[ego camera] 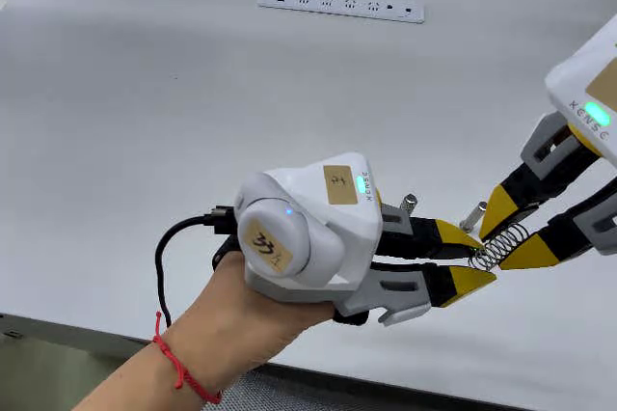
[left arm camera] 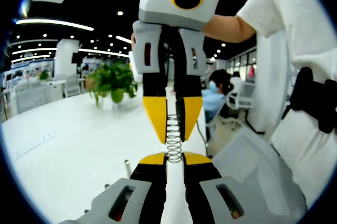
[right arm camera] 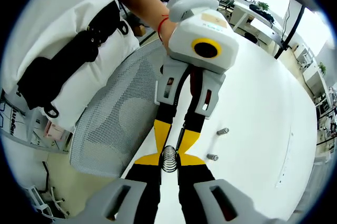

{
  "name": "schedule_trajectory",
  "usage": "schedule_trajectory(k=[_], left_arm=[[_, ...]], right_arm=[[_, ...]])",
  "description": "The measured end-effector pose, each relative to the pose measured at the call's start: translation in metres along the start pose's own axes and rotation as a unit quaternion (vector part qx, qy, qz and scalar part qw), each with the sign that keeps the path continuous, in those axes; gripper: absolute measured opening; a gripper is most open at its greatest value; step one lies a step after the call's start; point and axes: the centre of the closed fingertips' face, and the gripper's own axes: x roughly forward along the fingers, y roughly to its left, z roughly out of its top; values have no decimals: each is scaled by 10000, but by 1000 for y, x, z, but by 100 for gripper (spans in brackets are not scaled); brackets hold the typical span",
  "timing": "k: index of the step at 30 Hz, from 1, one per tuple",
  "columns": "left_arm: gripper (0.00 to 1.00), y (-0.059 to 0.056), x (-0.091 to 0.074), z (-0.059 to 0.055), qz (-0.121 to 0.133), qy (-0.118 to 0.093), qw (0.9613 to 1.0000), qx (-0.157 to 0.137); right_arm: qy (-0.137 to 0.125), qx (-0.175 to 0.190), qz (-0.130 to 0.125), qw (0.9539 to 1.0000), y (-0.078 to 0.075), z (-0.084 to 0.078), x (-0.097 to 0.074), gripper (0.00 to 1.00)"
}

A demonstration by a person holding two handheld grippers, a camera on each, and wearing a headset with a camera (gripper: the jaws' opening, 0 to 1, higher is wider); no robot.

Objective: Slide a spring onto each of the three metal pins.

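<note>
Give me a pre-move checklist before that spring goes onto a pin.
1. Spring secured: ok, clamped at its ends by the left gripper jaws and the right gripper jaws.
2. Pins upright on the table: ok for the nearer pin and the farther pin.
3. Those two bare: ok.
4. All three pins found: cannot tell.
5. Spring lined up above a pin: not ok, it is tilted beside the nearer pin.

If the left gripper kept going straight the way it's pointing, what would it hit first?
The right gripper, almost at once: it faces the left gripper tip to tip, with only the spring both hold between them.
</note>
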Motion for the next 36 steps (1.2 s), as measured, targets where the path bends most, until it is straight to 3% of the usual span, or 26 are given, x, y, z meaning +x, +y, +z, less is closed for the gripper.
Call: schedule_trajectory(k=[9, 20, 26, 36], left_arm=[[13, 7, -11, -7, 117, 83, 9999, -3], [21, 30, -46, -20, 573, 239, 9981, 46], [31, 41, -66, -30, 773, 362, 9963, 90], [49, 56, -92, -44, 1010, 519, 9934, 144]], right_arm=[[-56, 185, -171, 9997, -6, -6, -8, 12], [-34, 648, -556, 9963, -22, -32, -20, 12], [37, 931, -756, 9928, -34, -50, -24, 12], [225, 1334, -949, 9862, -48, -81, -15, 12]])
